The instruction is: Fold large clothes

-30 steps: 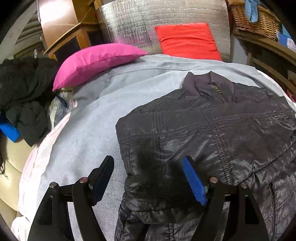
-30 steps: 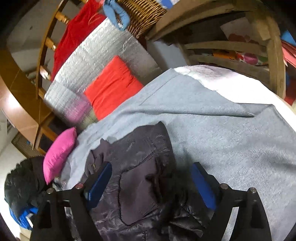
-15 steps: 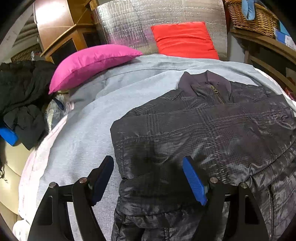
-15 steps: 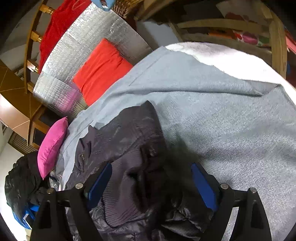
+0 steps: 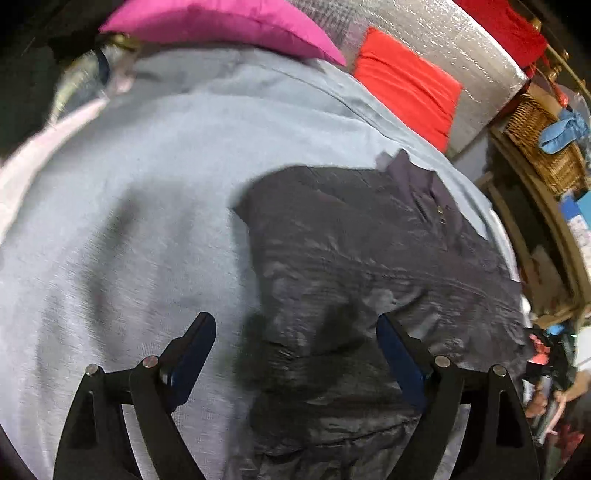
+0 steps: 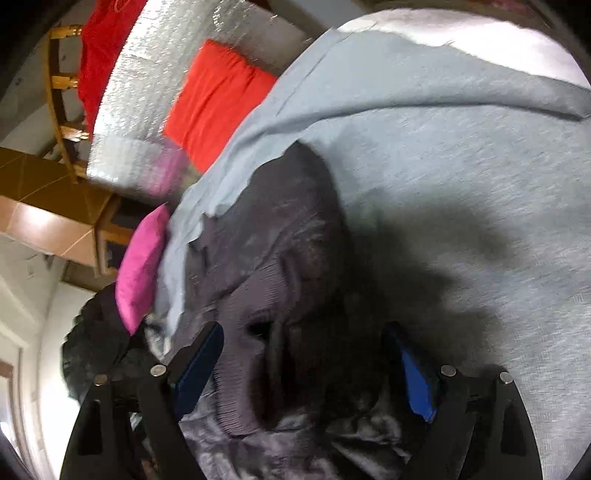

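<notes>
A dark quilted jacket (image 5: 369,266) lies flat on a grey sheet (image 5: 147,206), collar toward the far right. My left gripper (image 5: 295,347) hovers over the jacket's near left edge; its jaws are opening and the fabric lies below them, not pinched. In the right wrist view the same jacket (image 6: 280,258) shows its ribbed cuff and a bunched sleeve. My right gripper (image 6: 303,358) stands open just above that cuff, pads apart, gripping nothing. Both views are blurred by motion.
A pink pillow (image 5: 229,22) and a red pillow (image 5: 406,81) lie at the sheet's far end against a silver padded headboard (image 5: 461,48). A wicker basket (image 5: 543,144) sits on wooden shelving at the right. Dark clothes (image 6: 96,343) are heaped past the sheet's left side.
The left gripper swung sideways and rolled, so the jacket now sits right of centre, and its jaws spread wider. The right gripper sank closer to the cuff and sleeve, still open.
</notes>
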A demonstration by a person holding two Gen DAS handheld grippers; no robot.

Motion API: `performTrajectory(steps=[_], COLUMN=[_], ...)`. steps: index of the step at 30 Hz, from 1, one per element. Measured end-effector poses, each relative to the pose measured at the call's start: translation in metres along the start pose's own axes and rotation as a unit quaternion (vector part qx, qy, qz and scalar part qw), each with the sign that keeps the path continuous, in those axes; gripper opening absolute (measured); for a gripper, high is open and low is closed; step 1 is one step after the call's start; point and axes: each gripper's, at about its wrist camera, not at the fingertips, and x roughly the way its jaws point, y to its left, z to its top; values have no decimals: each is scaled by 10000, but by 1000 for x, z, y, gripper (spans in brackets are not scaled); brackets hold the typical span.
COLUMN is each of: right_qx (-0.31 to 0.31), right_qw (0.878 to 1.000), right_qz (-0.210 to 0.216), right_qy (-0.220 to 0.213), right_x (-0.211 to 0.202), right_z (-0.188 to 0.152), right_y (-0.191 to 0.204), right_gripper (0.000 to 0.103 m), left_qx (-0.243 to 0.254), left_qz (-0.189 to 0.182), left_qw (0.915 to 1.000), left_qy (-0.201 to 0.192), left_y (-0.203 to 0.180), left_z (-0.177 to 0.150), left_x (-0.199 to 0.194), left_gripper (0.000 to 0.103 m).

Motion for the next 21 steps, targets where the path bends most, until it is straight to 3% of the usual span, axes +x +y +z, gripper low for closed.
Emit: performTrajectory(steps=[4, 10, 15, 18, 21], right_qx=[-110, -1060, -974, -973, -748], right_qw=[9999, 9920, 9929, 9912, 9932], right_qz=[-27, -684, -661, -844, -844], right_qy=[32, -102, 185, 303, 272], right_x=[7, 22, 24, 24, 19], right_z=[-3, -21, -15, -15, -17], right_y=[5, 28, 24, 24, 18], right_gripper=[91, 96, 95, 90, 70], left_qx=[-102, -102, -95, 27, -15], left_qz=[-633, -516, -491, -463, -493], left_qw=[9966, 9971, 9971, 9970, 9967], left_qy=[522, 549, 576, 619, 648], left_y=[-9, -20, -21, -20, -19], left_z=[-5, -5, -5, -7, -8], left_x=[22, 34, 37, 38, 37], left_gripper=[88, 85, 85, 87, 87])
